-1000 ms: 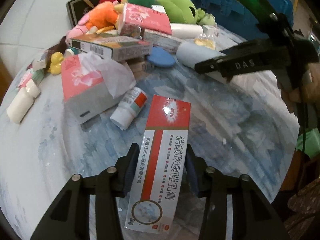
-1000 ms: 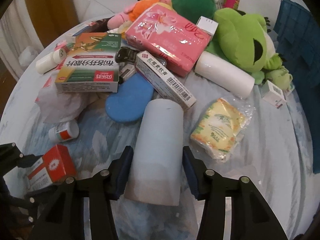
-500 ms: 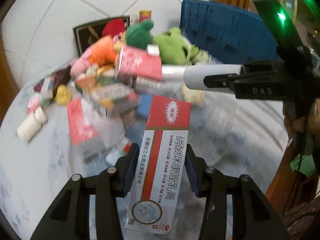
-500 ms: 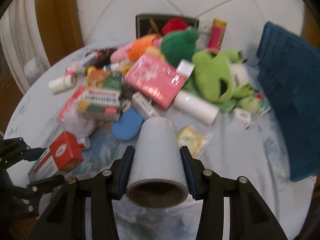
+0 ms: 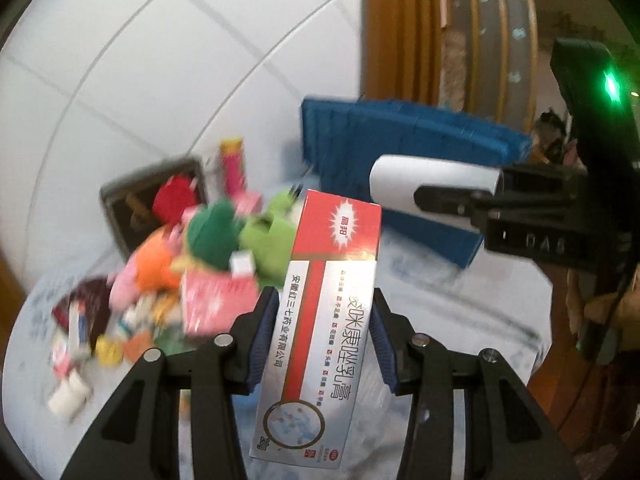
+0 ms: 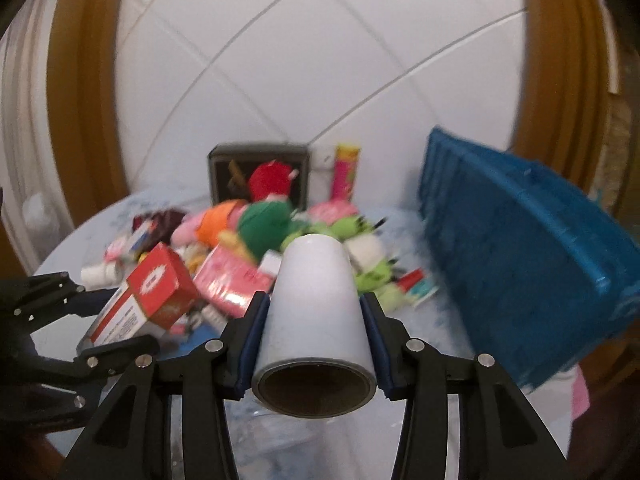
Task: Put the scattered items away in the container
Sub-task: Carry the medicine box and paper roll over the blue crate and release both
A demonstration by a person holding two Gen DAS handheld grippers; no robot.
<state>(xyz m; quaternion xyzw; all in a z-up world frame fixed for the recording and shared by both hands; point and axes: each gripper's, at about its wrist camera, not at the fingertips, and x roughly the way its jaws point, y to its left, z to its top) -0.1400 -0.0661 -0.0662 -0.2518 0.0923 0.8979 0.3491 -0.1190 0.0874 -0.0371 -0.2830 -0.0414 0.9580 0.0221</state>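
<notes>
Lifting both loads clear of the pale, blue-mottled bench, we now hold them in the air where a second ago they lay on its surface. The left tongs pinch a long red-and-silver cardboard medicine box along its sides; the right tongs pinch a white paper-wrapped roll with a brown cardboard core, its open end toward the camera. The view has tipped up from the bench to the white tiled wall, so the blurred heap of plush toys and packets sits lower and farther off. The blue ribbed plastic container stands at the right of the bench, beyond the roll. We judge the pick complete and the carry toward the container begun; most items remain scattered.
</notes>
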